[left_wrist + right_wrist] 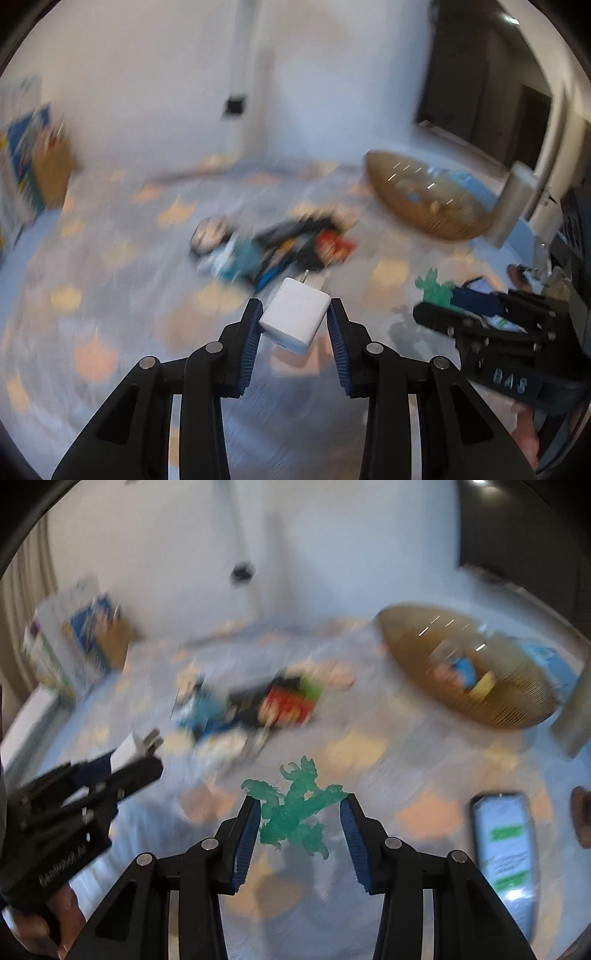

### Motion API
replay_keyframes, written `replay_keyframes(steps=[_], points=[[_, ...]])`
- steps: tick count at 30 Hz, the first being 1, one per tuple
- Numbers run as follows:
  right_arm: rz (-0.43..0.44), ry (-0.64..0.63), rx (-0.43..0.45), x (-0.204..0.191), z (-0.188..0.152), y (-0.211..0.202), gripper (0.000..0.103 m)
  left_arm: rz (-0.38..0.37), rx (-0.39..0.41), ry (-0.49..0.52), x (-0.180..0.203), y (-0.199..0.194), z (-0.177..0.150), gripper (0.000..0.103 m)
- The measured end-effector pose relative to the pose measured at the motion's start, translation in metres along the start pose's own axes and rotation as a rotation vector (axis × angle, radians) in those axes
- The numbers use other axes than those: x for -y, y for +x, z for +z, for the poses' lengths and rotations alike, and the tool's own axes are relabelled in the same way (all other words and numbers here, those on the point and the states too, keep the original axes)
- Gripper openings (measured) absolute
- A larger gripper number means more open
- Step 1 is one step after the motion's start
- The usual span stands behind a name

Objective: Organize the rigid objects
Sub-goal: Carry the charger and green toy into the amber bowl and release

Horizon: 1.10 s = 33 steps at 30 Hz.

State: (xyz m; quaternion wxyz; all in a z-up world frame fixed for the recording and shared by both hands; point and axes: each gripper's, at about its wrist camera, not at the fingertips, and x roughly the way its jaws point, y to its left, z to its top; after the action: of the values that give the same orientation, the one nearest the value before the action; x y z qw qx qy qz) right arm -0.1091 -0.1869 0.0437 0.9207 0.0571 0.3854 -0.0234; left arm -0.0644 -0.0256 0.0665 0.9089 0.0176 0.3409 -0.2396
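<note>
Here the left gripper (295, 317) clamps a white charger (294, 320); the right gripper (299, 812) clasps a green figurine (295, 806).

Matt white plastic charger (294, 315); translucent green plastic figure (295, 806)

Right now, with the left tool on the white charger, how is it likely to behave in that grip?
The white charger looks rigid and probably light. Its smooth faces sit skewed between the left tool pads, so it could twist or slip.
</note>
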Motion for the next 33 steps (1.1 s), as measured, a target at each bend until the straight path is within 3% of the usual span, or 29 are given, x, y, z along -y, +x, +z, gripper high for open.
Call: replay_keyframes(steps=[6, 10, 15, 21, 22, 24, 25, 26, 28, 33], points=[[-0.061, 0.213, 0.147, 0.083, 0.052, -0.047, 0.044, -0.08, 0.09, 0.042, 0.05, 0.016, 0.072, 0.033], [-0.14, 0.331, 0.184, 0.137, 0.072, -0.053, 0.044, -0.138, 0.07, 0.021, 0.091, 0.056, 0.108, 0.033], [-0.15, 0.418, 0.107, 0.18, 0.075, -0.019, 0.044, -0.197, -0.01, 0.025, 0.127, 0.114, 0.116, 0.033], [-0.203, 0.396, 0.063, 0.187, 0.076, 0.005, 0.044, -0.234, -0.068, 0.026, 0.143, 0.149, 0.11, 0.033], [-0.203, 0.4, 0.064, 0.188, 0.074, 0.007, 0.044, -0.244, -0.071, 0.031, 0.144, 0.15, 0.111, 0.034], [-0.178, 0.409, 0.072, 0.194, 0.071, 0.007, 0.048, -0.248, -0.07, 0.035, 0.148, 0.149, 0.115, 0.047], [-0.164, 0.406, 0.078, 0.196, 0.071, 0.006, 0.06, -0.244, -0.067, 0.037, 0.147, 0.145, 0.118, 0.053], [-0.177, 0.406, 0.093, 0.197, 0.071, 0.003, 0.065, -0.238, -0.056, 0.038, 0.145, 0.138, 0.12, 0.059], [-0.206, 0.411, 0.116, 0.197, 0.071, -0.007, 0.065, -0.227, -0.011, 0.036, 0.135, 0.116, 0.124, 0.067], [-0.133, 0.401, 0.176, 0.176, 0.072, -0.041, 0.065, -0.184, 0.092, -0.016, 0.09, 0.05, 0.125, 0.068]])
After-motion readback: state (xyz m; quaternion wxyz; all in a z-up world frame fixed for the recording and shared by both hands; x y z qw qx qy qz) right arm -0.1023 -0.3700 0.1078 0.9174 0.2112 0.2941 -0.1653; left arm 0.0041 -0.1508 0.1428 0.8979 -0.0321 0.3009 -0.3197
